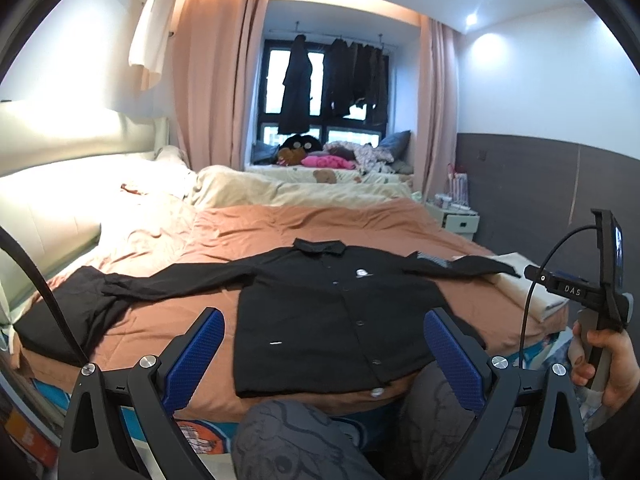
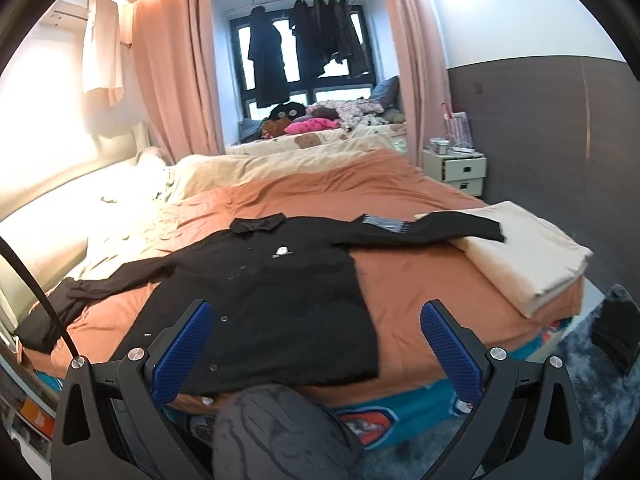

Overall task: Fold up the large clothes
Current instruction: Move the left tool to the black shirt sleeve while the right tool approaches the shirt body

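Shirt [image 1: 332,320] lies flat and buttoned on the bed [image 1: 248,224], front up, sleeves spread to each side, hem at the near edge, so every fold line is reachable. Left gripper [image 1: 324,356] and right gripper [image 2: 316,348] hover short of it, fingers wide and empty, likely ready to take the hem or a sleeve.

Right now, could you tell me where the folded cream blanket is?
In the right wrist view, the folded cream blanket lies on the bed's near right corner, under the black shirt's outstretched sleeve tip.

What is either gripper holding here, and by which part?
Nothing. The left gripper and right gripper are both open above the bed's near edge; the black shirt lies flat, untouched.
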{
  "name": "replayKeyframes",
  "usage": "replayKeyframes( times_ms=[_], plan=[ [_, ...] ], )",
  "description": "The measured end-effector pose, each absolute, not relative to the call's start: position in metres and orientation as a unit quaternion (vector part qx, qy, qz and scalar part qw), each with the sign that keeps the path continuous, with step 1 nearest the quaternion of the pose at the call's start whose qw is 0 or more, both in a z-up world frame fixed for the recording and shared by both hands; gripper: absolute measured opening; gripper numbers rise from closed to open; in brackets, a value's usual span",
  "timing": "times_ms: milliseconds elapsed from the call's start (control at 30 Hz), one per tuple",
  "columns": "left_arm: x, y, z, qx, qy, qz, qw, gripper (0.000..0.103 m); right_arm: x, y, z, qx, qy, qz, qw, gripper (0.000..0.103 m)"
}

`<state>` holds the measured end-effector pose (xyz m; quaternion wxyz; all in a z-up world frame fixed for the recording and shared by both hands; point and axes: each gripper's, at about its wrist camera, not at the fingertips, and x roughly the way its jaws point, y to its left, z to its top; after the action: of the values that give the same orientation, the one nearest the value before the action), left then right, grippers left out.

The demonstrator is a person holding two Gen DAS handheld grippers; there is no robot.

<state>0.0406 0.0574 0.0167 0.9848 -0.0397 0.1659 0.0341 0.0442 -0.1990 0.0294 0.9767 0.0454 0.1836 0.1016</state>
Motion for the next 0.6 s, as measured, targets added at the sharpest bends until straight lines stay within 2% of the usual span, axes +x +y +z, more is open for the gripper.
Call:
replayKeyframes(
  times_ms=[600],
  plan=[
    [0.148,0.182,-0.02,-0.124,0.238,0.102,0.958,0.1,0.203,-0.144,0.033,0.043,0.219,0.174,0.959,0.103]
  ],
)
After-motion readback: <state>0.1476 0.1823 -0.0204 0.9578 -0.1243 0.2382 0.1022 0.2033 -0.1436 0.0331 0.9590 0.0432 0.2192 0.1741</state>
